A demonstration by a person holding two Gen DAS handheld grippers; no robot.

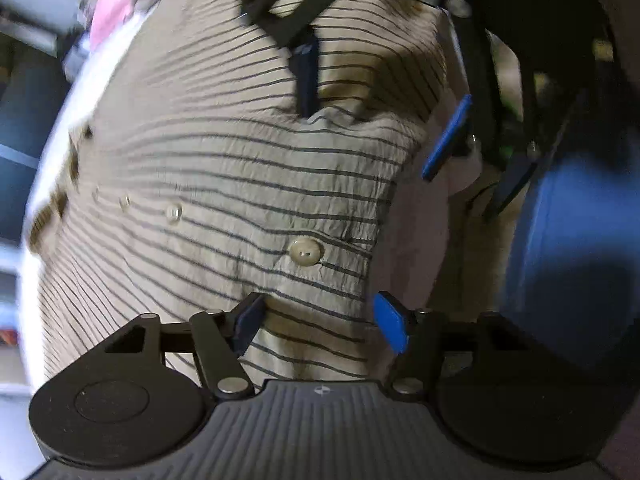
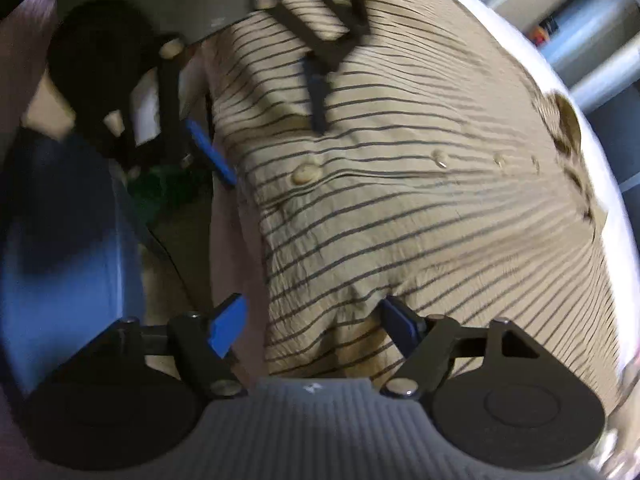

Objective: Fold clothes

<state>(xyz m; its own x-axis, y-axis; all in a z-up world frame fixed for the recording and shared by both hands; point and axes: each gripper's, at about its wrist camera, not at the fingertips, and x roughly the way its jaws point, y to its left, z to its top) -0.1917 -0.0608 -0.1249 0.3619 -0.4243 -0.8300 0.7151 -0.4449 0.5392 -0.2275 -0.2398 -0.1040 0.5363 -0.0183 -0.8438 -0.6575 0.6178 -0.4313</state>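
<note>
Shirt: a tan shirt (image 1: pixel 224 184) with thin dark stripes lies spread over a pale, white-edged surface (image 2: pixel 600 128); it fills most of both wrist views; its cloth is crinkled and bunched near each gripper
Buttons: a row of pale buttons (image 1: pixel 306 252) runs across the shirt front; the nearest one sits just ahead of the left gripper; the same row shows in the right wrist view (image 2: pixel 305 174)
Left gripper: the left gripper (image 1: pixel 320 322) sits at the shirt's hem edge; its jaws stand apart, with one blue pad (image 1: pixel 390 326) off the cloth's edge and the other dark finger over the striped fabric; cloth lies between them but is not pinched
Right gripper: the right gripper (image 2: pixel 314 326) is likewise at the hem edge, beside the left one; jaws apart, one finger resting on the fabric, the other blue pad (image 2: pixel 228 326) out past the shirt's edge
Across: each camera sees the other gripper at the top of its view, one finger pressed into a pucker of the shirt
Beyond: a pink garment (image 1: pixel 116 4) lies at the far end; a blurred blue object (image 1: pixel 568 248) stands beside the shirt's edge
</note>
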